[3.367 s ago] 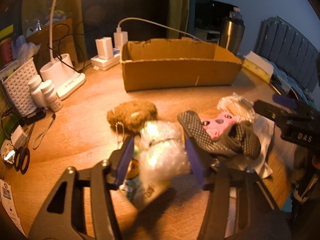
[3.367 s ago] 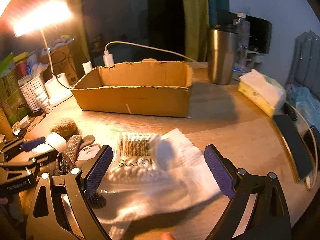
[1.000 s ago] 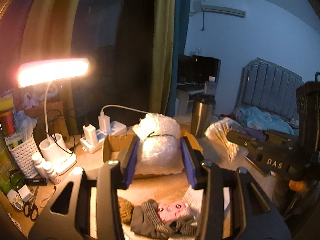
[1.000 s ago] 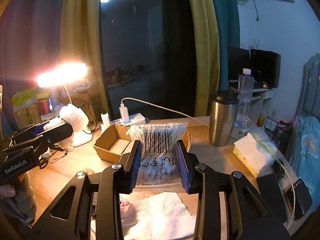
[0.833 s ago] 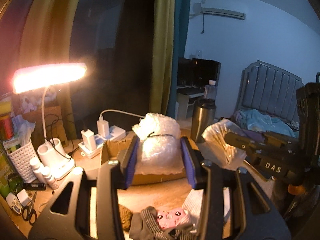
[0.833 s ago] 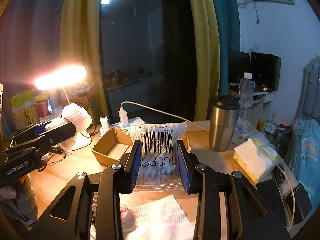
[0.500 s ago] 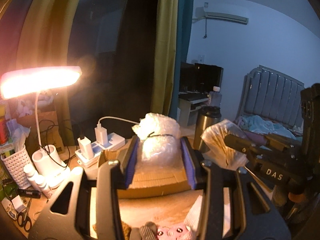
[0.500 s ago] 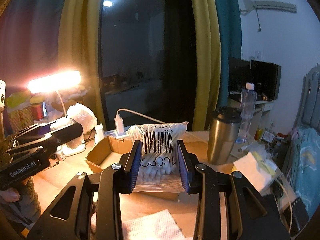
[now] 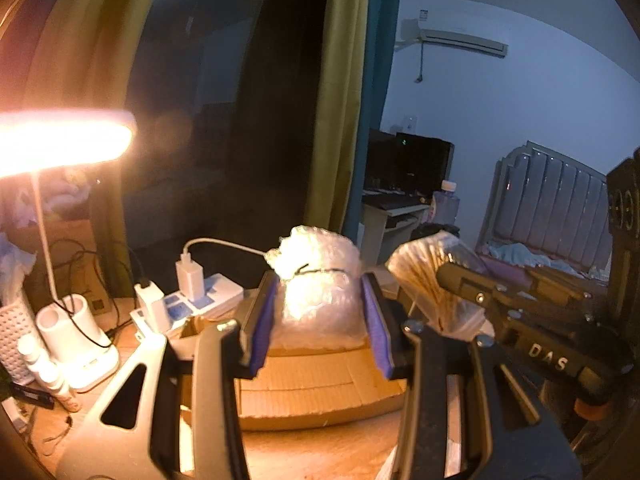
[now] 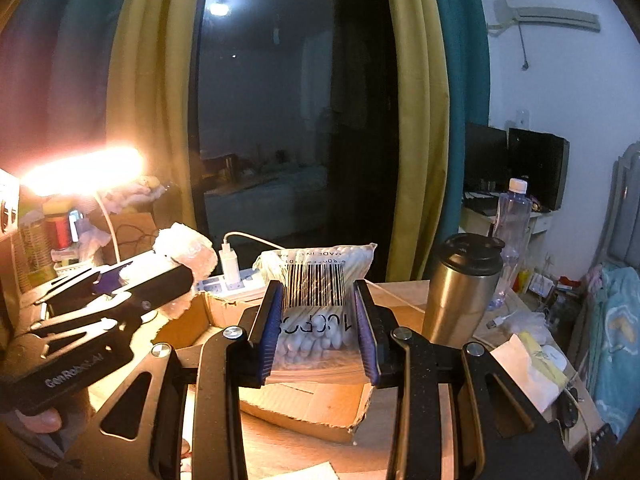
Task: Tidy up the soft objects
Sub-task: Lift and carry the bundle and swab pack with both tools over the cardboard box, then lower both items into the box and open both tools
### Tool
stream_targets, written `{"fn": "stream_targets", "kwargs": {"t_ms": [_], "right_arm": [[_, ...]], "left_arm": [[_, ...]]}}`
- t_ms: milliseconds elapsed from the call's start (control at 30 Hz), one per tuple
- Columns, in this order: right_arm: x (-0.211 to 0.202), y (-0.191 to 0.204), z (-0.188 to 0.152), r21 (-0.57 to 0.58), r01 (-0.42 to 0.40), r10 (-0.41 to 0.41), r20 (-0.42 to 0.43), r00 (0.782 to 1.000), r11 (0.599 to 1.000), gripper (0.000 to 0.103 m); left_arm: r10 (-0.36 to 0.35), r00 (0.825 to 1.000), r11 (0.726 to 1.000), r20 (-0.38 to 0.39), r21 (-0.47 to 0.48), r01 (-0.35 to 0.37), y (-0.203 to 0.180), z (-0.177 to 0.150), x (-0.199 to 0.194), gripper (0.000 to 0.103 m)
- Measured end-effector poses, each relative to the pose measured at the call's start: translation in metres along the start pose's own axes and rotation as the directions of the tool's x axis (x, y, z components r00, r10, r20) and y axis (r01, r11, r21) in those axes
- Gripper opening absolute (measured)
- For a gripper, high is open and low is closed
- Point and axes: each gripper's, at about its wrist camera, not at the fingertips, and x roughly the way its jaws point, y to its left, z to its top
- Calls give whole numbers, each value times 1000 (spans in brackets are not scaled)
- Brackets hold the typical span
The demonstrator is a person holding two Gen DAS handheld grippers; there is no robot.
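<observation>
1. The left gripper (image 9: 320, 320) clamps a bubble-wrap bundle (image 9: 318, 284) between its purple pads.
2. The right gripper (image 10: 318, 330) squeezes a bag of cotton swabs (image 10: 316, 308) between its fingers.
3. Below and just beyond both sets of fingertips lies the open cardboard box (image 9: 316, 384).
4. Right of the right gripper's fingers stands a steel tumbler (image 10: 464, 284).
</observation>
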Motion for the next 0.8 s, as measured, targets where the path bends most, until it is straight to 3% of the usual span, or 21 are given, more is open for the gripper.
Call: {"fn": "stream_targets", "kwargs": {"t_ms": [400,633,700,767,800], "right_arm": [[37,-17,-19,44,-13,16,-69,998,999,37],[53,-21,-29,67,-32,39,-101,994,997,37],[58,-22,-32,74,-36,44,-112,993,997,37],[64,-24,-35,90,-44,56,-126,990,995,37],[68,-26,-37,105,-58,72,-137,988,993,38]], "left_arm": [[-27,993,999,-113,-30,24,1,-27,62,42],[-53,973,996,-226,-87,34,8,-45,92,43],[-58,963,995,-264,-98,33,9,-49,99,49],[-73,955,993,-289,-108,43,8,-53,104,66],[-79,951,993,-298,-109,49,8,-54,106,69]]}}
